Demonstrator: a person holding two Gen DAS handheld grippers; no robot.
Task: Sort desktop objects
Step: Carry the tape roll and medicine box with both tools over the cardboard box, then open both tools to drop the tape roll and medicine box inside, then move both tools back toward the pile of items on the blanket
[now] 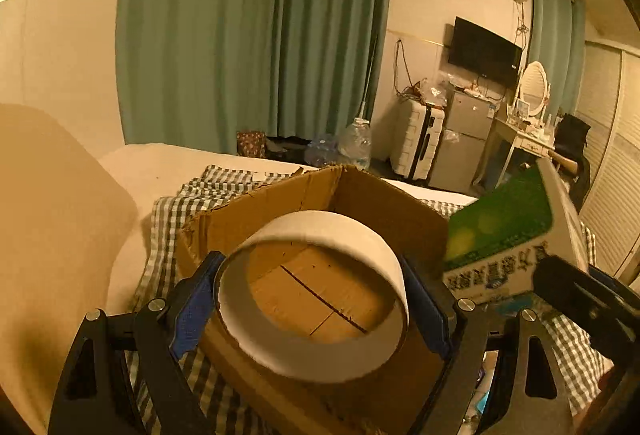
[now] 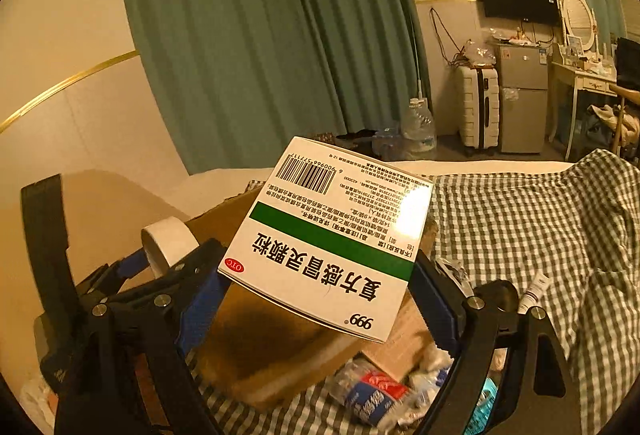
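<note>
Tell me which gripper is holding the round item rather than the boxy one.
The left gripper: its blue pads clamp the white tape roll above the cardboard box. The right gripper holds the flat green-and-white medicine box.

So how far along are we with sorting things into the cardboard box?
Nothing looks done: what shows of the cardboard box floor is bare. In hand: the left gripper holds the tape roll over the box, and the right gripper holds the medicine box beside it. Left: both drops, plus the packets and small tube on the checked cloth.
</note>
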